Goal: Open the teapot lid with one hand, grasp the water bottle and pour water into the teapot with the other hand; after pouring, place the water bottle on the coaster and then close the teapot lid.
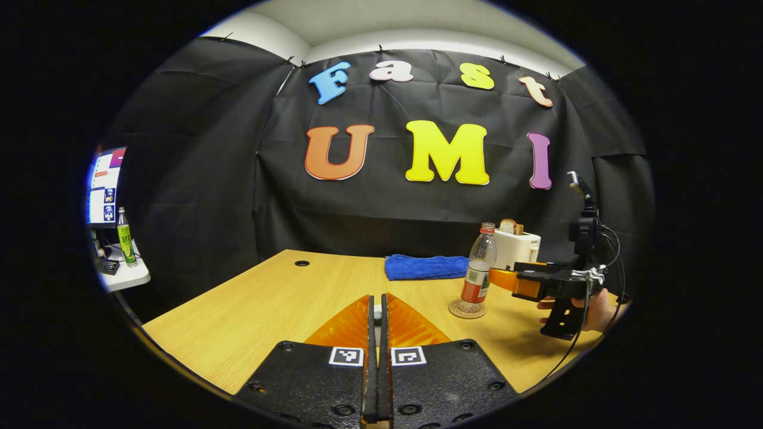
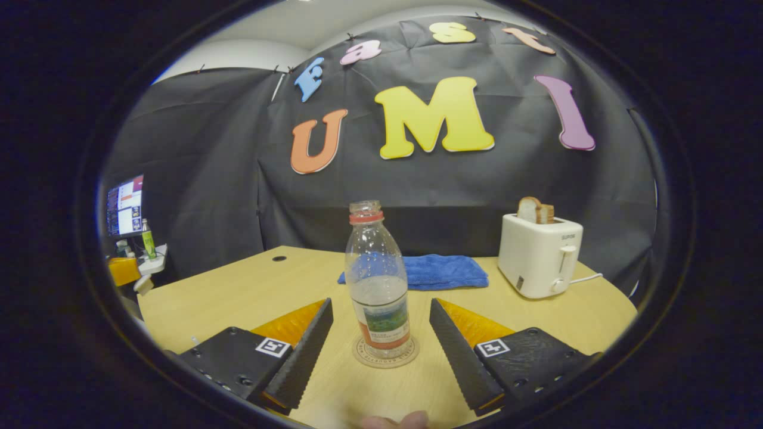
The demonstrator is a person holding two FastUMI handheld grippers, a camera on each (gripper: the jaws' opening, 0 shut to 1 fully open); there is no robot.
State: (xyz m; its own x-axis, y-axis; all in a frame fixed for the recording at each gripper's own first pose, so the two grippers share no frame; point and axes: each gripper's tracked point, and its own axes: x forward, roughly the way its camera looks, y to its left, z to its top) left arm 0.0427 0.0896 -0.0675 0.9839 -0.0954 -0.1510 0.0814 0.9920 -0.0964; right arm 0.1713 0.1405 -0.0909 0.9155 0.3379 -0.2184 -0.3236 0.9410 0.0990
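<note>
A water bottle (image 2: 379, 280) stands upright on a round coaster (image 2: 385, 353) on a light wooden table (image 2: 250, 286), its cap off and water filling roughly the lower half. Seen from the right gripper view, the right gripper (image 2: 381, 339) has its jaws spread wide with the bottle directly ahead, centred between the two fingers, neither of which touches it. The bottle's long axis runs straight up and down, at right angles to the gripper's line of approach, so the right hand is the nearer one to it.

In the left gripper view, the left gripper (image 1: 377, 316) is pressed fully closed — the fingers meet along a thin seam, with something small and pale caught at the tips; what it is cannot be told. From there the bottle sits off to the right, farther away. No teapot can be made out.

Behind the bottle lie a folded blue towel (image 2: 444, 271) and a white toaster (image 2: 539, 253) holding bread. The bottle's label is too small to read — the coaster's rim lettering likewise. The toaster bears a small word, not legible.
</note>
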